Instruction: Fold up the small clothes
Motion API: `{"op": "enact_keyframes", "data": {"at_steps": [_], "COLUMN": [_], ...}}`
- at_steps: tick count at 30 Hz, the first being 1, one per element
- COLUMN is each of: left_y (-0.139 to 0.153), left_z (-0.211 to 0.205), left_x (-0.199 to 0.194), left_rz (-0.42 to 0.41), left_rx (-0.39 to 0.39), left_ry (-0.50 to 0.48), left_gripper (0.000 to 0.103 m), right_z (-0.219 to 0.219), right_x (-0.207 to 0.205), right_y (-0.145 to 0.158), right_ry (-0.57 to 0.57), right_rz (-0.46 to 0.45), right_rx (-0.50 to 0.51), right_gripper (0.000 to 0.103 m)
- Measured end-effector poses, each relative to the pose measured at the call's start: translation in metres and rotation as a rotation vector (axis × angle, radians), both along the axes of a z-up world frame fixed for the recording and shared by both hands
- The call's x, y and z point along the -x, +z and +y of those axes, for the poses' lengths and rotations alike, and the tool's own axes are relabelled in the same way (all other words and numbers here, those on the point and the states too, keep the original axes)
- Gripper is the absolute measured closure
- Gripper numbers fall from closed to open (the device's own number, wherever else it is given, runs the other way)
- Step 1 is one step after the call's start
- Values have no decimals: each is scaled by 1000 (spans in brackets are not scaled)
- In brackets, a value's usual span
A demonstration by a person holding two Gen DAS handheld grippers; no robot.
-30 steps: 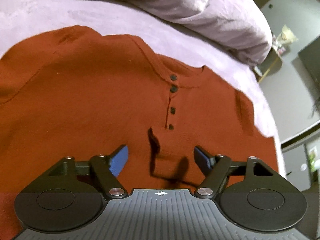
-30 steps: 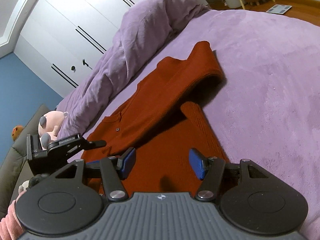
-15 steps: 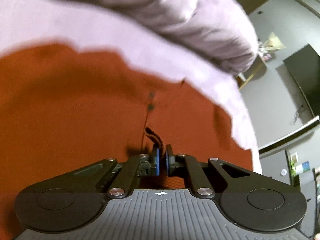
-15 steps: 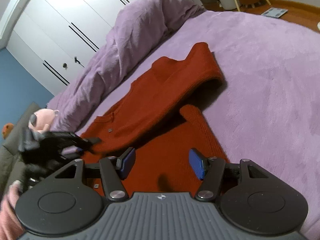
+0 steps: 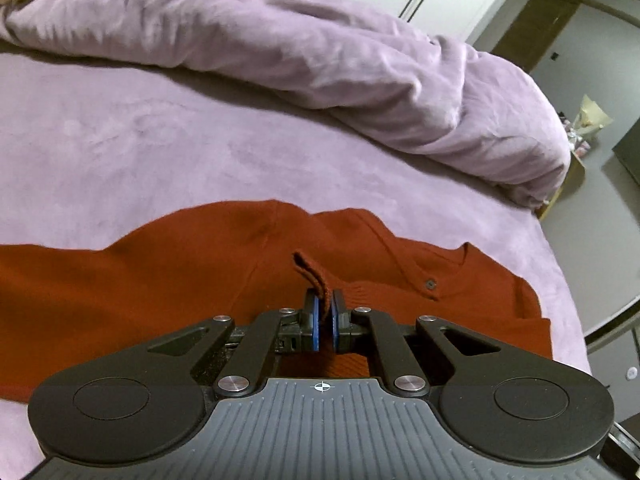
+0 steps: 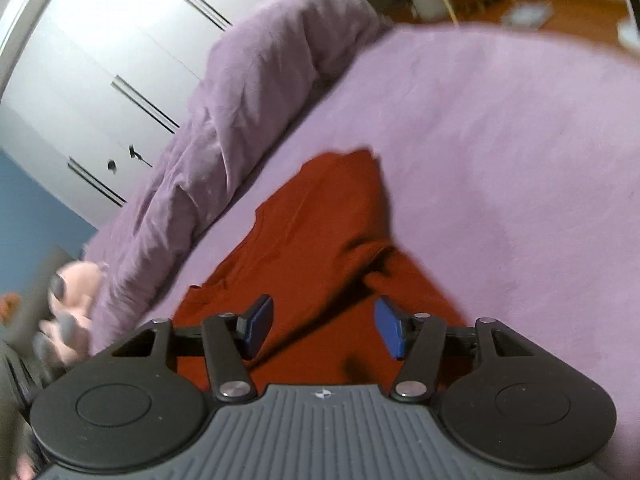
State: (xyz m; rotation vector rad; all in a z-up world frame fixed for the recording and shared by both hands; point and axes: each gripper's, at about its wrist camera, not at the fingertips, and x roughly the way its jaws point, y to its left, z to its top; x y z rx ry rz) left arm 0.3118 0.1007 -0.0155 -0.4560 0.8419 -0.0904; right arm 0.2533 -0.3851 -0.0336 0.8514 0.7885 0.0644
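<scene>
Jaws of the left gripper point(image 5: 325, 312) are pressed together on a ribbed edge of the red shirt point(image 5: 160, 280), most likely a sleeve cuff or hem strip, which stands up in a small loop between the blue pads. To the right, the right gripper point(image 6: 324, 326) hangs over the same garment with its jaws apart and just closing a little; cloth lies below them, but nothing is pinched between the pads. The red shirt point(image 6: 320, 232) lies spread on the purple bed point(image 5: 120, 140), part of it folded over itself, its buttoned neck opening point(image 5: 430, 284) turned toward the right side of the left wrist view and one sleeve reaching away from the right gripper. A bunched purple duvet point(image 5: 320, 48) lies along the far edge of the bed, well apart from the shirt. Judged from its look, the shirt is a soft knit: light, limp, quick to sag and wrinkle, not slippery and not fragile, so a pinch at one point will drag the rest in folds. Ribbed cuffs, hem and shoulder seams look like the firmest places to grip, since the thicker cloth there should stay between the pads. No box, basket or other container appears in either view, so nothing can be said of contents.
</scene>
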Motion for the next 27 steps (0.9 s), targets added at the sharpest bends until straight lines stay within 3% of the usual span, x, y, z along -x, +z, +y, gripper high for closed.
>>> {"op": "enact_keyframes", "data": {"at_steps": [2, 4, 5, 6, 8, 11, 13, 15, 17, 19, 22, 24, 27], "left_y": [3, 3, 2, 2, 0, 0, -2, -9, -16, -19, -15, -11, -7], "left_z": [1, 0, -1, -3, -9, -21, -34, -39, -36, -28, -18, -14, -16], "left_x": [1, -1, -2, -3, -8, -13, -15, -17, -15, -10, -4, -4, -10], "left_rz": [-15, -25, -27, -29, -39, -64, -78, -73, -53, -54, -80, -96, -104], "left_rx": [1, 1, -4, -10, -16, 1, -58, -113, -115, -118, -120, -125, -142], "left_ry": [-4, -11, -10, -14, -17, -53, -70, -84, -86, -75, -58, -44, -34], "left_gripper": [96, 96, 96, 96, 96, 96, 96, 96, 96, 96, 96, 96, 96], "right_z": [1, 4, 6, 9, 10, 5, 2, 6, 9, 9, 4, 5, 12], "right_x": [-11, -21, -27, -34, -44, -35, -25, -22, -15, -3, 8, 2, -29], "right_y": [-13, -13, -12, -13, -15, -2, -1, -6, -6, 6, 30, 41, 39], "right_ry": [-46, -92, -96, -92, -87, -155, -190, -100, 1, 74, 97, 78, 58], "right_rz": [27, 10, 14, 34, 57, -22, -31, 2, 19, -34, -138, -165, -126], "right_rx": [-41, -12, 6, 20, 60, 218, 249, 221, 181, 175, 193, 259, 358], "right_gripper": [48, 55, 69, 96, 97, 97, 97, 95, 90, 80, 62, 46, 44]}}
